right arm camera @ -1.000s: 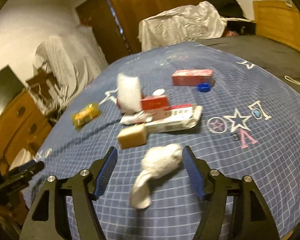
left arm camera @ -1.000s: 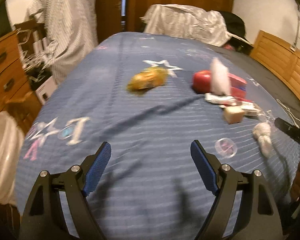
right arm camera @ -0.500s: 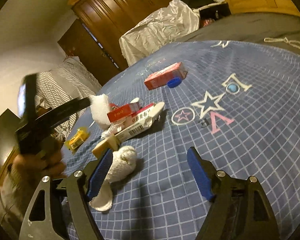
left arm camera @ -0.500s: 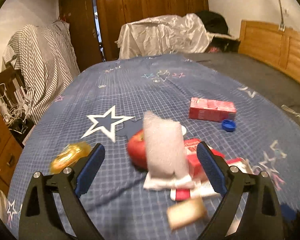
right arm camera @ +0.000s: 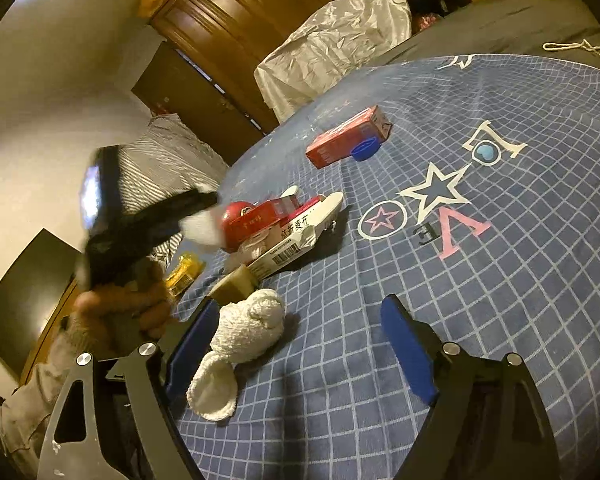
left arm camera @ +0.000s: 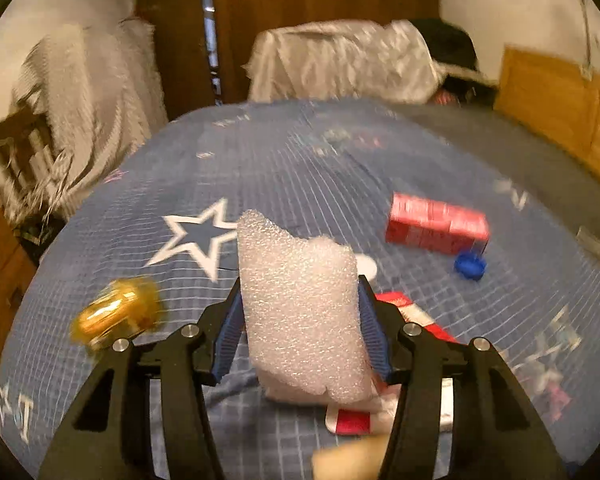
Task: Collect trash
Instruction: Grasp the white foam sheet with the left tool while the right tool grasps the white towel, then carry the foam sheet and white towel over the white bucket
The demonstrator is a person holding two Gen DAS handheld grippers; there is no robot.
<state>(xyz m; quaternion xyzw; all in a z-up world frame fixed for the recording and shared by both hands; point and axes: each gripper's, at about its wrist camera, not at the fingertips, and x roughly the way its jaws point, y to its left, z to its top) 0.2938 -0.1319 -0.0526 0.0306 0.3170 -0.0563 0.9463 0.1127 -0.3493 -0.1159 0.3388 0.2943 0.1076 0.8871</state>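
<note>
Both blue pads of my left gripper (left arm camera: pixel 300 332) are squeezing the white foam sheet (left arm camera: pixel 304 316); my right gripper (right arm camera: pixel 300 356) is gaping wide beside the crumpled white cloth (right arm camera: pixel 240 344).

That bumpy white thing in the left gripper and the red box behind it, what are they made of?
The white piece looks like soft packing foam: pebbly, matte, ragged top edge. The red box seems printed cardboard, with sharp folded corners and a slight sheen.

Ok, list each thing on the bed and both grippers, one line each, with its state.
left gripper: shut on the foam piece
foam piece: upright, clamped between the pads
right gripper: open, holding nothing
white sock: bunched, lying by one pad
red carton: lying on its side
blue cap: off, beside the carton
</note>
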